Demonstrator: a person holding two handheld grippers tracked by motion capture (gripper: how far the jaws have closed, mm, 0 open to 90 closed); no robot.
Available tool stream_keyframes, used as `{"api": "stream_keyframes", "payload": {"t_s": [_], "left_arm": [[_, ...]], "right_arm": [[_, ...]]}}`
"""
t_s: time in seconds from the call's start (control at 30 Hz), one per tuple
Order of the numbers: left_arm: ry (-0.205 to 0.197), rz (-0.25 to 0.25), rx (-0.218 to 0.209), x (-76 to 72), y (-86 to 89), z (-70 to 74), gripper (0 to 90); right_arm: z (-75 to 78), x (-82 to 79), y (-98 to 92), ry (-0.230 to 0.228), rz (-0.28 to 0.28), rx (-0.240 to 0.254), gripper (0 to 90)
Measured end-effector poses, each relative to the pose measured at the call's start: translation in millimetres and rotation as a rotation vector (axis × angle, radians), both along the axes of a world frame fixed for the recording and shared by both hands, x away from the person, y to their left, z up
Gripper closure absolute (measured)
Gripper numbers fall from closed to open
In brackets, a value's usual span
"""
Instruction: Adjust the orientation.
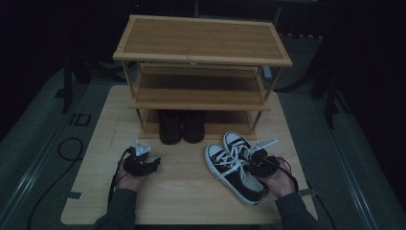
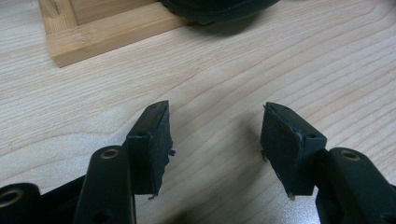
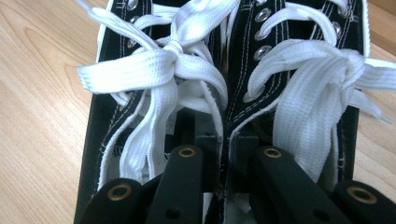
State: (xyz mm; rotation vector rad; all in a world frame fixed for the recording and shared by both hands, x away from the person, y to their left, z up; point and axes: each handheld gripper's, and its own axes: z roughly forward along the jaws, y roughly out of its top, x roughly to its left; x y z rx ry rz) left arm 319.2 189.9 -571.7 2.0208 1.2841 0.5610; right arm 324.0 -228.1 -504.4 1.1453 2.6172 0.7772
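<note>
The right claw (image 3: 223, 154) pinches the touching inner collars of 2 black sneakers (image 1: 233, 165), 1 jaw inside each shoe, so the pair can likely lift as 1. The left claw (image 2: 215, 135) rests spread over bare wood, holding nothing. Just beyond both claws, 2 dark boots (image 1: 182, 125) sit on the lowest tier of a bamboo shoe rack (image 1: 201, 40). The light wooden table (image 1: 182, 191) stands in a dark room.

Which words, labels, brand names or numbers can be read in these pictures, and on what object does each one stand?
"ID": dark letters on the grey floor left of the table, at.
Small print inside the left sneaker: too blurred to read.
Nothing readable on the shoe rack, the boots or the claws.
</note>
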Motion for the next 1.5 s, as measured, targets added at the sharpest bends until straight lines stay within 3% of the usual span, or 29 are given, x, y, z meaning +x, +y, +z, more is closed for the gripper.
{"api": "stream_keyframes", "payload": {"t_s": [0.53,1.5], "left_arm": [[-0.001,0.001,-0.001,-0.1,0.0,-0.1,43.2],[0.001,-0.004,0.001,0.0,0.5,0.1,43.1]], "right_arm": [[11.0,-1.9,-2.5,-0.004,0.031,0.027,85.4],[32.5,-2.4,-4.3,-0.04,0.076,0.02,85.4]]}}
